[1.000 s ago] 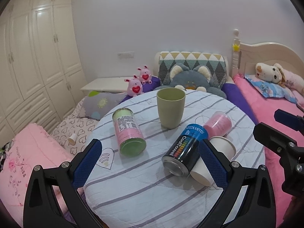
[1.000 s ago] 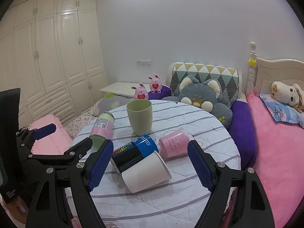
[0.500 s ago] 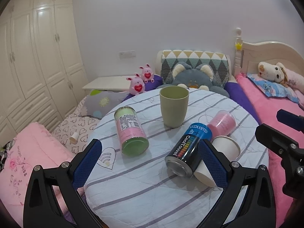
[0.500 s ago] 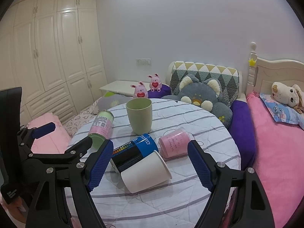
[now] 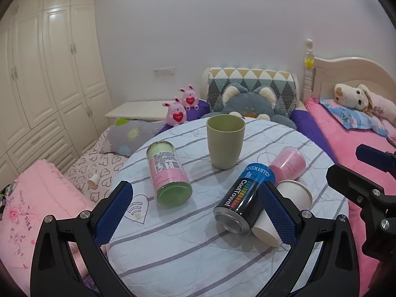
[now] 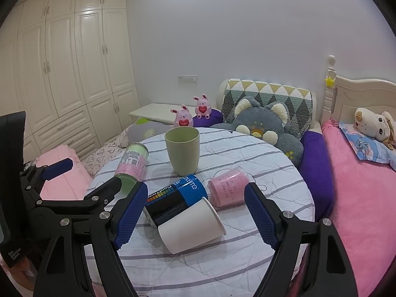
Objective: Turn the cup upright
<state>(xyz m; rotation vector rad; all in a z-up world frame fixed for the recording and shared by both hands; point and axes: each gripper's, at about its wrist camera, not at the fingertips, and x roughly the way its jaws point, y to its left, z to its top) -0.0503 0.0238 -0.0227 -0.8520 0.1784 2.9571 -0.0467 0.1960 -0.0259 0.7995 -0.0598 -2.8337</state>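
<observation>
A white paper cup (image 6: 190, 224) lies on its side on the round striped table (image 6: 247, 259), against a black and blue can (image 6: 177, 196); it also shows in the left wrist view (image 5: 293, 193). A green cup (image 6: 182, 149) stands upright further back, also in the left wrist view (image 5: 225, 143). A pink cup (image 6: 229, 190) lies on its side to the right. My right gripper (image 6: 195, 219) is open, its fingers either side of the white cup, hovering short of it. My left gripper (image 5: 195, 212) is open and empty above the table's near side.
A pink and green canister (image 5: 169, 175) lies on its side at the table's left. A bed with pink cover (image 6: 358, 198) is on the right, plush toys (image 6: 267, 128) behind the table, white wardrobes (image 6: 61, 74) on the left. The left gripper shows in the right wrist view (image 6: 74, 193).
Both views have risen slightly, so the table sits a little lower in frame. The objects on the table have not moved.
</observation>
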